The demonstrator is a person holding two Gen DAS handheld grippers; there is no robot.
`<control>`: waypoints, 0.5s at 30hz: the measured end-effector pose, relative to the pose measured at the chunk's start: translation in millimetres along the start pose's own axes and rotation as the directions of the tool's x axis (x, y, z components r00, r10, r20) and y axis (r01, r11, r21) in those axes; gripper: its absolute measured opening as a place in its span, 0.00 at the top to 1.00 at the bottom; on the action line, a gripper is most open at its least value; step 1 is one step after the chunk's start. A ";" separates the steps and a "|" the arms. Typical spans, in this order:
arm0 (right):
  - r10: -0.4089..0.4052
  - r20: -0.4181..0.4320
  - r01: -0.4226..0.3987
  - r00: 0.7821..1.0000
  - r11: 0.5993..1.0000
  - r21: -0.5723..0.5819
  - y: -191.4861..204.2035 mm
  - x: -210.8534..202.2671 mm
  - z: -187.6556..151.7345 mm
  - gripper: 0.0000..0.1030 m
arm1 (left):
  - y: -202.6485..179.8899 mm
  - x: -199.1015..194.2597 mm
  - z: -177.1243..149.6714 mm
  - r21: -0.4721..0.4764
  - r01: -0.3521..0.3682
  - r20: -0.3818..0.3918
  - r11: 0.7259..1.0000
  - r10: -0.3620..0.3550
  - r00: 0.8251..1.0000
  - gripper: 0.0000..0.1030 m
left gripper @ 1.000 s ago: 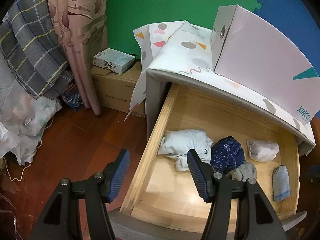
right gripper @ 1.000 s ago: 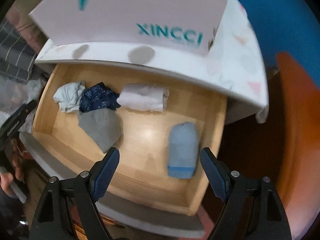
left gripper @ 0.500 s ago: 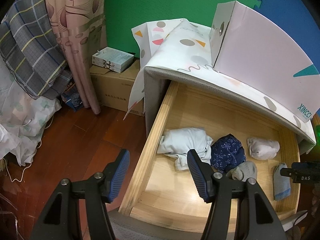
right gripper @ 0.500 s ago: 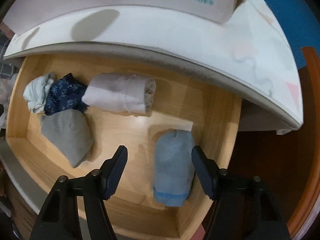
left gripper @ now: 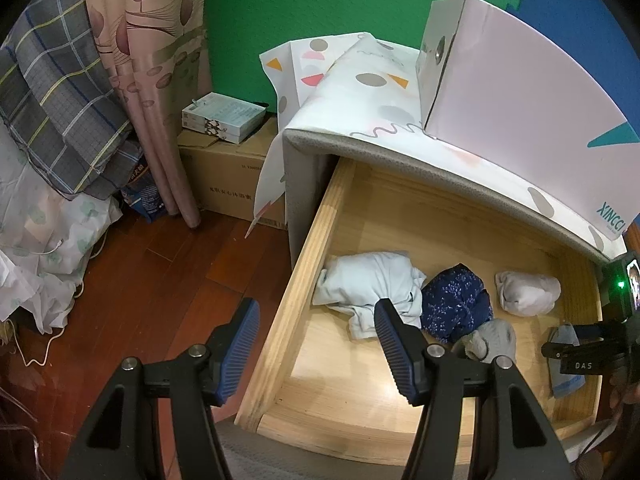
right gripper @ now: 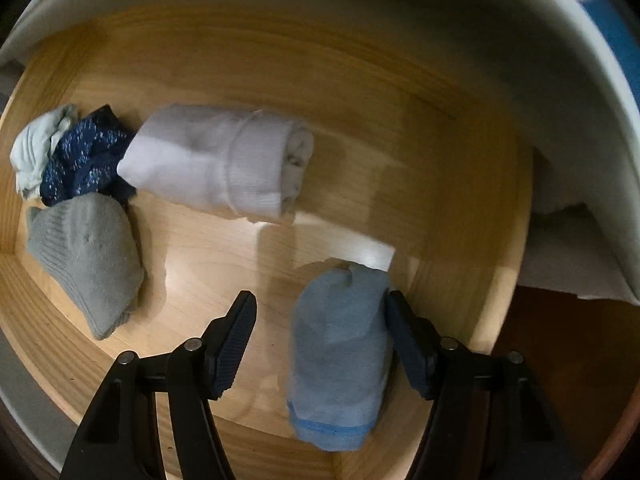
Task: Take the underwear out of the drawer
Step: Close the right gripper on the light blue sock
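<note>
Extraction has not begun: right gripper (right gripper: 320, 340), jaws just narrowed yet unclamped, straddles the folded light-blue fabric bundle (right gripper: 340, 360) at the right end of the open wooden drawer (right gripper: 280, 60), left gripper (left gripper: 316, 344) idle, open.

A pulled-out wooden drawer (right gripper: 400, 128) carried five folded pieces on its bare floor. A pale bundle (left gripper: 372, 280), a dark blue dotted piece (left gripper: 456, 304) and a grey piece (right gripper: 88, 256) were crowded together at one end. A white roll (right gripper: 216, 160) was laid beside them. A light blue piece (right gripper: 340, 344) was set apart near the opposite wall.
</note>
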State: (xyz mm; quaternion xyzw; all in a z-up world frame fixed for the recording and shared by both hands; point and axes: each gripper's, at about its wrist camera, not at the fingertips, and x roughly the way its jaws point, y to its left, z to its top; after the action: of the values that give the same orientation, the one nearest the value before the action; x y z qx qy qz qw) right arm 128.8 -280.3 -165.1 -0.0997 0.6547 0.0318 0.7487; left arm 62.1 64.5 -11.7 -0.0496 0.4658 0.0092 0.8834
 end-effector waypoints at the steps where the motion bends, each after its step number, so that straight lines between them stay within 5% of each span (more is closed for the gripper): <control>1: -0.002 -0.003 0.002 1.000 1.000 -0.003 1.0 1.0 -0.2 0.37 | -0.1 0.1 0.1 0.001 0.000 0.000 1.000 0.000 1.000 0.41; 9: 0.153 -0.041 -0.151 0.987 0.987 0.048 25.8 2.7 -0.5 0.41 | 0.0 0.0 0.3 0.004 0.002 0.001 1.000 -0.002 1.000 0.41; 12: 0.067 -0.023 -0.068 0.997 0.997 -0.029 39.8 -2.0 -4.9 0.39 | -0.2 0.0 0.5 0.001 0.001 0.001 1.000 -0.001 1.000 0.41; 15: 0.088 -0.058 -0.092 0.994 0.994 -0.055 45.8 -2.0 -6.8 0.37 | -0.4 0.2 0.6 0.000 0.001 0.000 1.000 -0.001 1.000 0.41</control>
State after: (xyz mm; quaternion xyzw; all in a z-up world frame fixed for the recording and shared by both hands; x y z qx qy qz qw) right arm 113.8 -236.6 -168.8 -0.0924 0.6777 0.0815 0.7250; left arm 62.8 64.2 -11.5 -0.0498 0.4659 0.0085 0.8834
